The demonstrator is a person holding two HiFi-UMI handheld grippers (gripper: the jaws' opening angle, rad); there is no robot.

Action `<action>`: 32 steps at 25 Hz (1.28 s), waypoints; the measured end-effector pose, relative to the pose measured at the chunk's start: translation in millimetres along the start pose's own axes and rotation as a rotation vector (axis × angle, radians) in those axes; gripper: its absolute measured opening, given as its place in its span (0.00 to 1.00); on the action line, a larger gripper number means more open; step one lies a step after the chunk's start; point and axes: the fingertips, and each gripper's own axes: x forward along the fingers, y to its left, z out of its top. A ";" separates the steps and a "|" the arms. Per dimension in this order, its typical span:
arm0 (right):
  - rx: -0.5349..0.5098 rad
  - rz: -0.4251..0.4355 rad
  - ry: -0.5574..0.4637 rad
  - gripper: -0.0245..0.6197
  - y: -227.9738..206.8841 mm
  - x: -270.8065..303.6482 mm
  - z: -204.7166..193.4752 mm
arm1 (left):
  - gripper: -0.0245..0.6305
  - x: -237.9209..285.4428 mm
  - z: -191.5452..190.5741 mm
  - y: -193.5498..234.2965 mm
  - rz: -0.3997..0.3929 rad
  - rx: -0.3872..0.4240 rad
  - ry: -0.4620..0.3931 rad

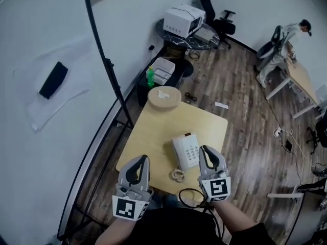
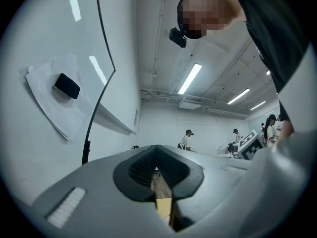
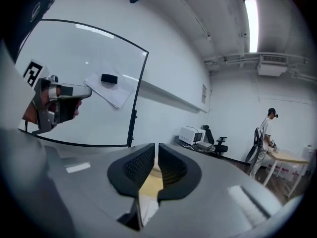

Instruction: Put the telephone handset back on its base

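Observation:
A white telephone (image 1: 186,150) lies on the light wooden table (image 1: 153,131), keypad on its right side and the handset along its left side. From its near end a coiled cord (image 1: 178,175) trails away. My left gripper (image 1: 139,161) hovers over the table's near left edge, shut and empty. Close to the phone's near right corner, my right gripper (image 1: 206,152) has its jaws almost together with nothing between them. In the left gripper view the left gripper (image 2: 156,156) points up at the room. The right gripper (image 3: 156,155) in its own view shows only a thin slit.
A round wooden box (image 1: 164,97) sits at the table's far end. Beyond it stand a green bottle (image 1: 150,76) and a white machine (image 1: 184,19) on a round table. A whiteboard (image 1: 41,137) with an eraser (image 1: 53,79) stands left. A person (image 1: 286,37) is at a desk, far right.

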 end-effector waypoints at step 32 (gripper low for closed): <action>0.084 -0.057 -0.069 0.05 -12.9 -41.0 19.3 | 0.04 24.2 22.6 -27.5 -0.087 0.048 -0.009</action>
